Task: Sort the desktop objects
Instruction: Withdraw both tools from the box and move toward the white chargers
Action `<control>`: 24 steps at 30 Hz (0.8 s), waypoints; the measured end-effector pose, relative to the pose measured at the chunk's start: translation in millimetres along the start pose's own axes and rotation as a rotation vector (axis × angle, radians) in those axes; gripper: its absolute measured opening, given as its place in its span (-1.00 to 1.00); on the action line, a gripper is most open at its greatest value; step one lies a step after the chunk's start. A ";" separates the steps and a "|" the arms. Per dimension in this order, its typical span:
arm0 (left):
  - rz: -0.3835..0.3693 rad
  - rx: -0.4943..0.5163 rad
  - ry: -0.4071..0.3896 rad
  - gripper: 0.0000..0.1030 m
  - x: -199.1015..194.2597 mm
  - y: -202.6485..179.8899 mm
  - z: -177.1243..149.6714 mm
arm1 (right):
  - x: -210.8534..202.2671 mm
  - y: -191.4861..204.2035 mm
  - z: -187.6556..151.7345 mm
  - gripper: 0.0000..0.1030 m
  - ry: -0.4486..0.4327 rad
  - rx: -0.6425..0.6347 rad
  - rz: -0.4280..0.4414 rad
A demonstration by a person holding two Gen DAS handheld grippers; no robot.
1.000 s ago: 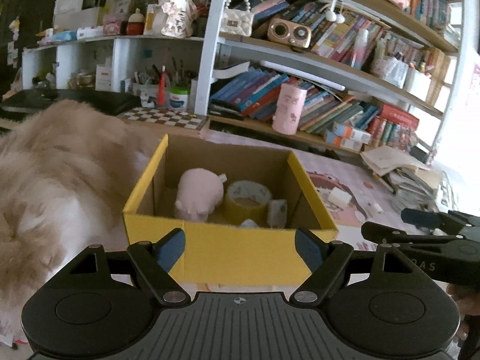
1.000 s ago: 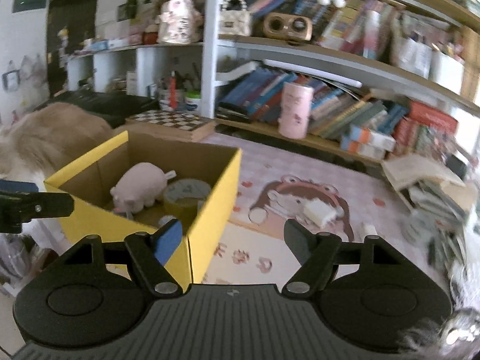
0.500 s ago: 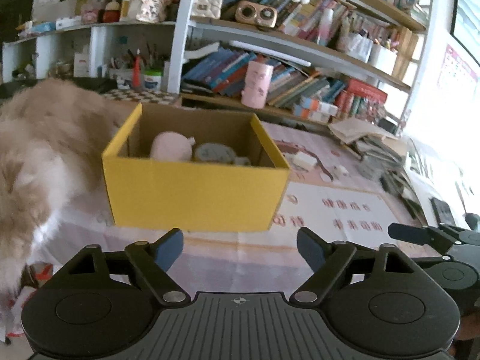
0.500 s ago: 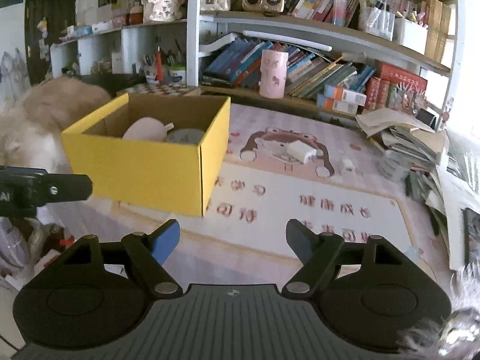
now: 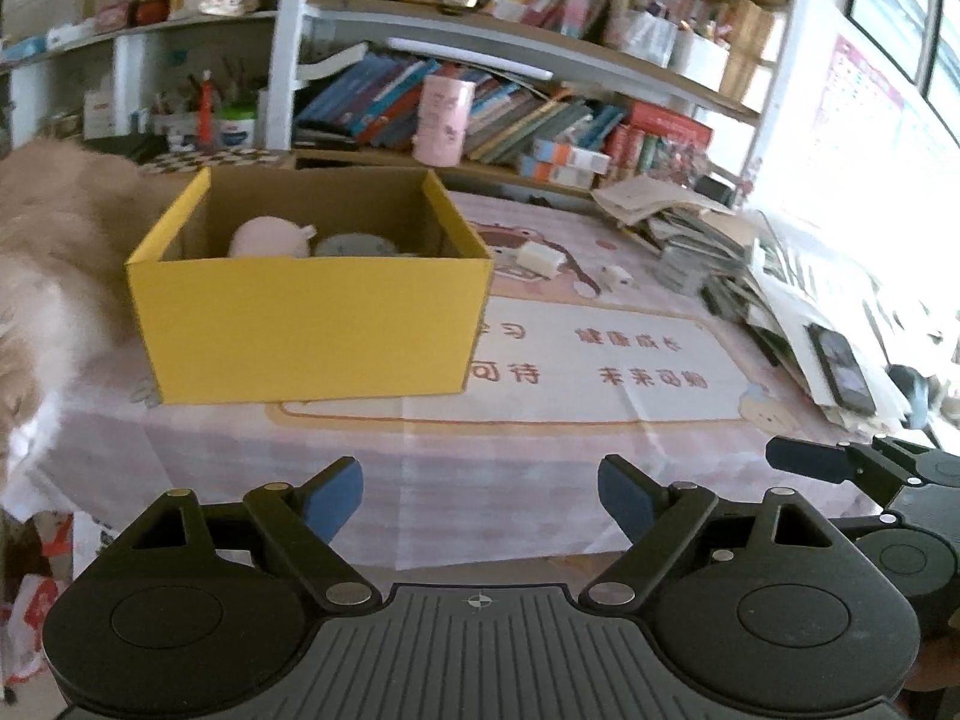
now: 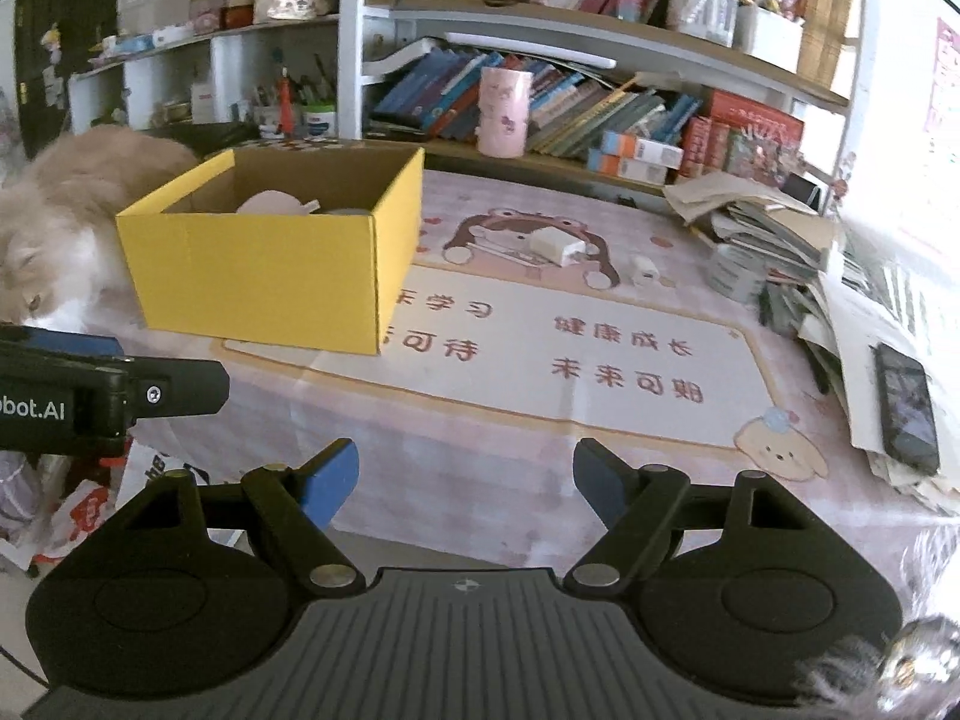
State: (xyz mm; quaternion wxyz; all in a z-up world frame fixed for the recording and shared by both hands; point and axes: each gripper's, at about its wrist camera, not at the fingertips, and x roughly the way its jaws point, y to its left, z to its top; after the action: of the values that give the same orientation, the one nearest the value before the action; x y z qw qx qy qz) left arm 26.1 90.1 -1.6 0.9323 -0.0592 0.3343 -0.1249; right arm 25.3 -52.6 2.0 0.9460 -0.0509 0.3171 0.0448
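Observation:
A yellow cardboard box point(image 5: 312, 324) point(image 6: 264, 276) stands on the pink desk mat. Inside it I see a pink pig toy point(image 5: 270, 238) point(image 6: 273, 203) and a roll of tape point(image 5: 357, 245). A white charger block point(image 5: 543, 257) point(image 6: 558, 245) and a small white plug point(image 5: 618, 277) point(image 6: 645, 271) lie on the mat right of the box. My left gripper point(image 5: 480, 495) is open and empty, held off the desk's near edge. My right gripper point(image 6: 465, 477) is open and empty, also back from the edge.
A fluffy cat point(image 5: 42, 252) point(image 6: 66, 204) lies against the box's left side. A pile of books and papers point(image 6: 774, 234) and a phone point(image 6: 906, 408) are at the right. Bookshelves point(image 6: 600, 48) and a pink cup point(image 6: 504, 111) stand behind.
Both grippers have pulled back from above the box to beyond the desk's near edge. The box now looks smaller and farther. Both stay open and empty.

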 end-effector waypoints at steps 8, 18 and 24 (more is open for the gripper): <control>-0.079 0.091 0.031 0.71 10.7 -22.0 0.6 | -8.6 -14.1 -8.8 0.51 0.015 0.065 -0.068; -0.114 0.104 0.046 0.72 21.7 -33.8 4.6 | -8.9 -26.9 -10.5 0.51 0.028 0.084 -0.099; -0.127 0.128 0.049 0.72 30.6 -46.1 8.0 | -4.6 -40.9 -9.2 0.50 0.034 0.100 -0.116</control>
State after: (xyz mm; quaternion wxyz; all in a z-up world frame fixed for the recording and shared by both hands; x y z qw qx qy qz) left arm 45.1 37.6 -5.1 0.9159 -0.0176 0.3438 -0.2064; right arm 20.9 -94.6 0.3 0.9428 -0.0225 0.3316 -0.0268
